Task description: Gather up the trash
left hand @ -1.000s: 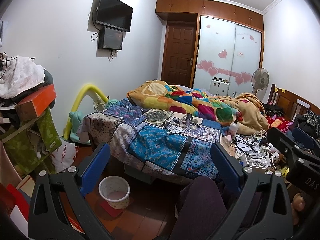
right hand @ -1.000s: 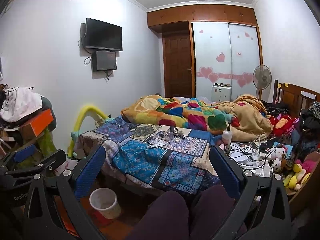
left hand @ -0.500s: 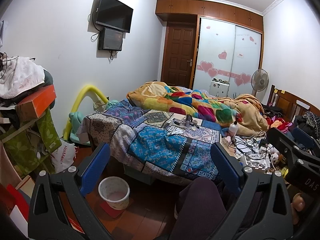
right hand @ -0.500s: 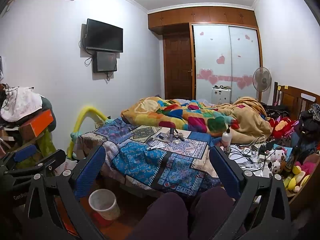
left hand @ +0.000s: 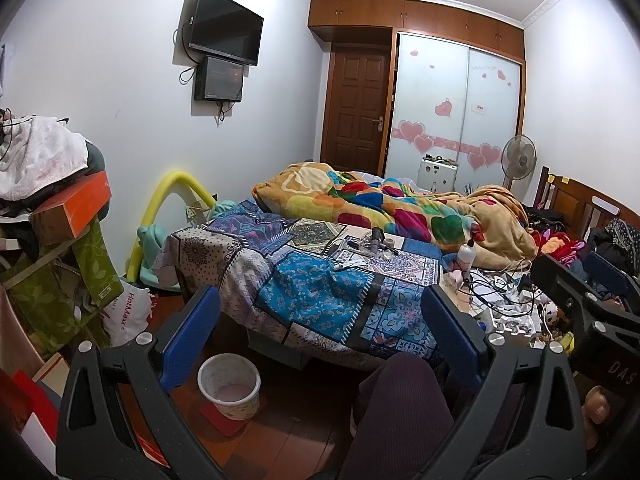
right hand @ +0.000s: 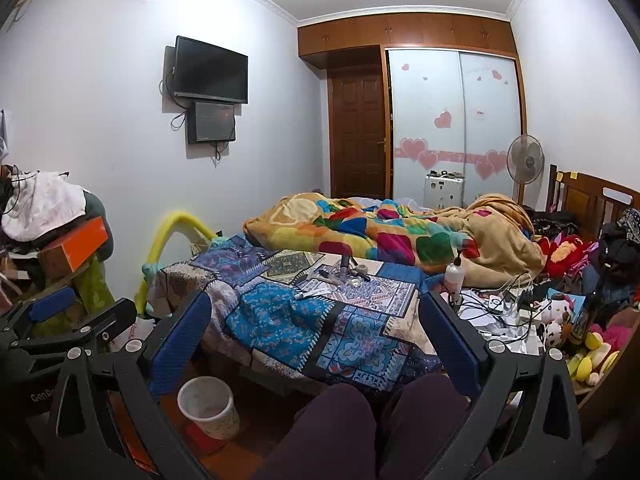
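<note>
The bin (left hand: 229, 385) stands upright on the floor (left hand: 288, 436) at the foot of the bed (left hand: 320, 296), on a red mat, and we see it low and left of centre in both views (right hand: 209, 407). Its inside looks pale; we cannot tell whether anything lies in it.

We hold our left gripper (left hand: 320, 344) above the floor with its blue fingers (left hand: 188, 340) spread wide and nothing between them. Our right gripper (right hand: 316, 348) is the same: fingers (right hand: 450, 344) wide apart, holding nothing, aimed at the bed. Our knees (right hand: 344, 428) in dark trousers sit between the two.

On the patterned bedspread lie small things: a dark tube (right hand: 345, 268) standing upright, and a pen-like item (right hand: 312, 294) nearer us; we cannot tell which of these are trash. A white pump bottle (right hand: 455, 272) stands at the right edge of the bed, beside a tangle of cables (right hand: 500, 300). A bright blanket (right hand: 392, 232) is heaped further back.
</note>
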The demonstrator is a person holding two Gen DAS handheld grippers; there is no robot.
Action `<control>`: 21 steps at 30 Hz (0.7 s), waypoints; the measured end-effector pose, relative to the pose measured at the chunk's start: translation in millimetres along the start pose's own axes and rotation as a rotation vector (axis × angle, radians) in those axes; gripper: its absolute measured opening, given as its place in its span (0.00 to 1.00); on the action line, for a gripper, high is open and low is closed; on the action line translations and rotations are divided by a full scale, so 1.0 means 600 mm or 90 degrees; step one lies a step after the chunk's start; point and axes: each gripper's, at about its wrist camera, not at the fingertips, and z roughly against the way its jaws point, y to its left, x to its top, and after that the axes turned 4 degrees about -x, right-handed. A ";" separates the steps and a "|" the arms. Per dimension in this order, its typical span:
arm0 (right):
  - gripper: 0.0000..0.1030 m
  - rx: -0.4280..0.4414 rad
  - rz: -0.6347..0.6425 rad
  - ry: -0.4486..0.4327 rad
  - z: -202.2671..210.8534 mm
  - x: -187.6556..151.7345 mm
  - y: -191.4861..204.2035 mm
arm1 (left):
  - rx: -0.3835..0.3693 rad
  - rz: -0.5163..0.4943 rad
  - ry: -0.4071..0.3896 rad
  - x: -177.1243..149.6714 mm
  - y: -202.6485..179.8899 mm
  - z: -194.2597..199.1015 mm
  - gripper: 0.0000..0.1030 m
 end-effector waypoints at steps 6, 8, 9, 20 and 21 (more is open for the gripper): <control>1.00 -0.001 0.007 0.000 -0.006 0.000 0.007 | 0.001 0.000 0.002 0.002 0.000 -0.003 0.98; 1.00 0.003 0.010 0.002 -0.010 -0.001 0.010 | 0.001 -0.002 0.003 0.002 0.002 -0.004 0.98; 1.00 0.005 0.012 0.003 -0.012 0.000 0.011 | 0.002 -0.002 0.002 0.003 0.003 -0.005 0.98; 1.00 0.042 0.002 -0.017 -0.051 0.015 0.008 | 0.011 -0.005 0.000 0.022 0.010 -0.045 0.98; 1.00 0.045 -0.002 -0.016 -0.062 0.020 0.004 | 0.012 -0.002 -0.001 0.028 0.012 -0.054 0.98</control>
